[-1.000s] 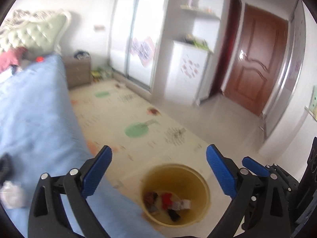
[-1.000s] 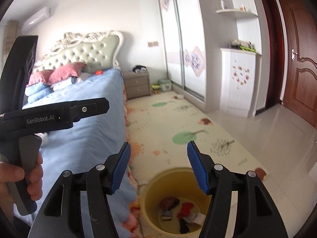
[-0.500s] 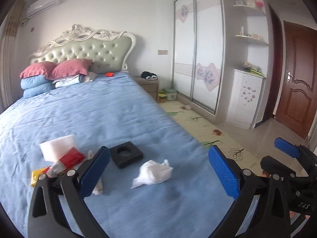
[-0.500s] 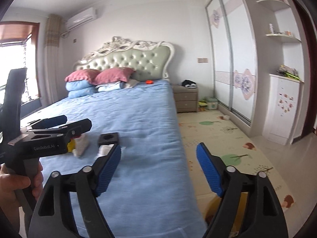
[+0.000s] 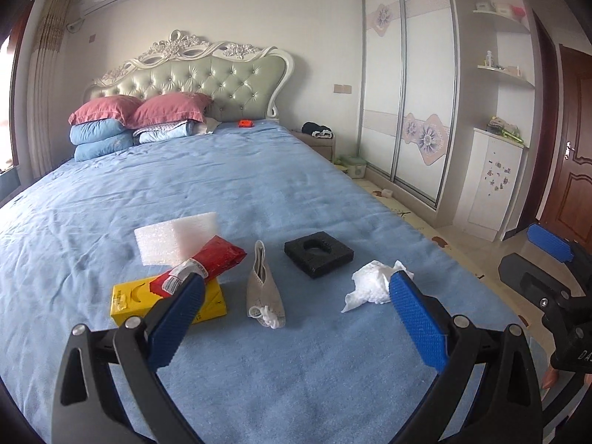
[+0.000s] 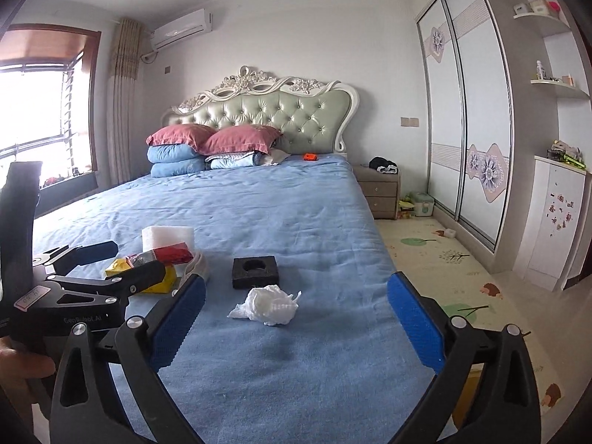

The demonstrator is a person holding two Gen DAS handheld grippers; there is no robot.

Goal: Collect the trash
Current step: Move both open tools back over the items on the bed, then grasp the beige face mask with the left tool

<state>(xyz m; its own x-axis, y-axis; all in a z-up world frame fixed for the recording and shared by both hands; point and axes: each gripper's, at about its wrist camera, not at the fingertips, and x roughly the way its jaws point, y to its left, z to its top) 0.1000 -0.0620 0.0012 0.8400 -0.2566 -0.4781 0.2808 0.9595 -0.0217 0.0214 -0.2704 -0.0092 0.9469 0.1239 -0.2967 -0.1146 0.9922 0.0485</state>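
Trash lies scattered on the blue bed (image 5: 259, 185). A crumpled white tissue (image 5: 372, 285) (image 6: 268, 303) sits nearest, with a black foam square (image 5: 318, 253) (image 6: 255, 272) just behind it. Left of those lie a grey sock (image 5: 263, 292), a red packet (image 5: 207, 262) on a yellow box (image 5: 127, 299), and a white foam sheet (image 5: 175, 236). My left gripper (image 5: 296, 318) hovers open and empty above the sock. My right gripper (image 6: 296, 310) is still opening, with nothing between its pads, short of the tissue. The left gripper (image 6: 88, 262) also shows in the right wrist view.
Pillows (image 6: 214, 140) and folded quilts are stacked at the padded headboard (image 6: 277, 111), beside a small orange item (image 6: 310, 156). A nightstand (image 6: 377, 192), wardrobe (image 6: 462, 129) and patterned floor mat (image 6: 444, 259) lie to the right of the bed.
Both grippers have swung from above the yellow bin on the floor over to the bed with its trash. The right gripper's jaws have spread wider.
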